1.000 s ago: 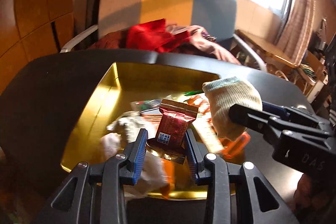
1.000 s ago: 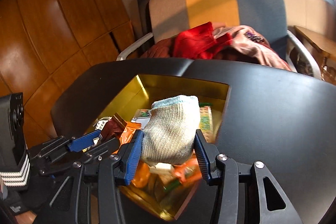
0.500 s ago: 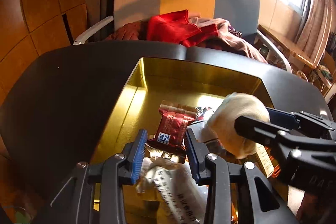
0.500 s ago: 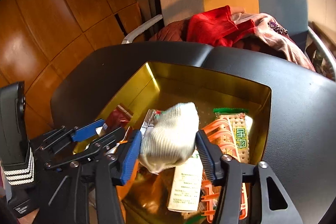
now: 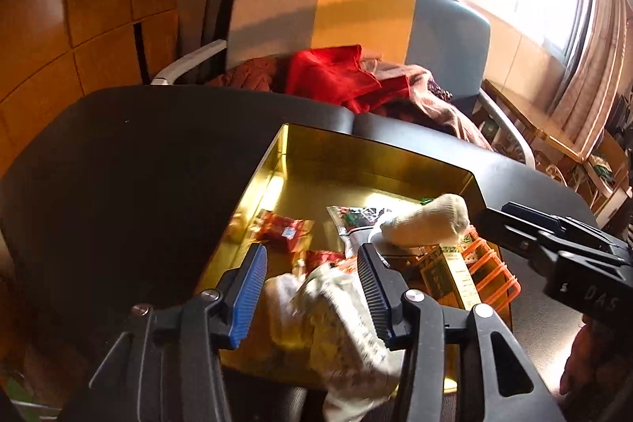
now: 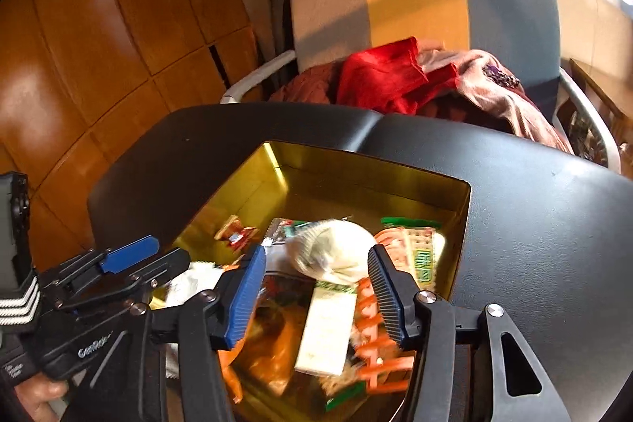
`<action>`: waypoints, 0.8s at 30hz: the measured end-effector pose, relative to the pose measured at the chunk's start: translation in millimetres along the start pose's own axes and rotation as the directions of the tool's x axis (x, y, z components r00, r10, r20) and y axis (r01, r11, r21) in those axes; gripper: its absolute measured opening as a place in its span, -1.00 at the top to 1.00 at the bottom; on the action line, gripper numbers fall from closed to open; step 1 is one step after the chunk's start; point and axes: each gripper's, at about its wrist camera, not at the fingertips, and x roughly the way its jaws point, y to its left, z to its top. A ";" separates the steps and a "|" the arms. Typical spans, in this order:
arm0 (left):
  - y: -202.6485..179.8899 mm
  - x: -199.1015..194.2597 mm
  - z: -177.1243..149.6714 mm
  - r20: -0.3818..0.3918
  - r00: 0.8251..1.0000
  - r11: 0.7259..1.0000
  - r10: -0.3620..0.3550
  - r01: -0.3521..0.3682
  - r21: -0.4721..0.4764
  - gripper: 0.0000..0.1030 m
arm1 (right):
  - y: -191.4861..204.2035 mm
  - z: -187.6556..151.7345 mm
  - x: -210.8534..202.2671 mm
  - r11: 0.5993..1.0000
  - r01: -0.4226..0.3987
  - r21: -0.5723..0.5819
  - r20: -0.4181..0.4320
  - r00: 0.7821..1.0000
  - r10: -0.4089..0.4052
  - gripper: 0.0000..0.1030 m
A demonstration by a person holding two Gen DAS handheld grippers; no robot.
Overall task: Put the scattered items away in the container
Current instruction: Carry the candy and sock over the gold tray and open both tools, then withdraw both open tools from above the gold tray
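1. Left hand-held gripper (image 5: 312,279): jaws apart, just been opening, nothing between them; red sachet (image 5: 287,232) lies in the gold container (image 5: 356,161), frame centre.
2. Right hand-held gripper (image 6: 314,275): jaws apart, just been closing slightly; sock (image 6: 336,252) (blurred) sits free beyond them in the container.
3. Risk: withdrawing jaws may snag heaped wrappers, spilling them onto the worktop (image 6: 534,224).

Both wrist cameras look steeply down, close, into the gold tin (image 5: 379,161).
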 end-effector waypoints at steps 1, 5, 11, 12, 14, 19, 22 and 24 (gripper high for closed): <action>2.2 -4.5 -3.3 0.002 1.000 1.000 -0.008 0.008 -0.008 0.06 | 2.9 -1.8 -2.9 1.000 -0.007 -0.009 0.000 1.000 0.007 0.04; -2.3 -18.5 -24.5 -0.005 1.000 0.999 -0.020 0.020 0.030 0.07 | 11.2 -12.4 -9.7 0.999 -0.040 -0.010 -0.001 0.999 0.040 0.04; -25.5 -11.6 -43.0 -0.039 0.999 0.994 -0.031 0.034 0.099 0.07 | 19.0 -27.2 -9.8 0.999 -0.042 -0.021 -0.019 0.999 0.041 0.04; -27.2 -9.6 -41.7 -0.038 0.999 0.995 -0.029 0.033 0.098 0.07 | 18.7 -28.5 -10.3 0.999 -0.041 -0.021 -0.021 0.999 0.041 0.04; -29.9 -5.3 -38.7 -0.036 0.999 0.995 -0.024 0.027 0.096 0.07 | 17.3 -29.2 -12.3 0.999 -0.033 -0.020 -0.020 0.999 0.033 0.04; -33.5 5.4 -28.9 -0.027 1.000 0.997 0.010 -0.007 0.082 0.07 | 15.3 -28.2 -19.4 0.999 0.035 -0.019 -0.012 0.999 -0.035 0.04; -30.8 3.7 -24.8 -0.019 0.999 0.997 0.039 -0.038 0.066 0.06 | 16.7 -29.2 -23.1 0.996 0.092 -0.016 -0.008 0.996 -0.093 0.04; -29.8 -3.3 -23.6 -0.002 0.997 0.996 0.073 -0.073 0.059 0.02 | 20.0 -31.3 -26.2 0.992 0.128 -0.019 0.000 0.992 -0.128 0.04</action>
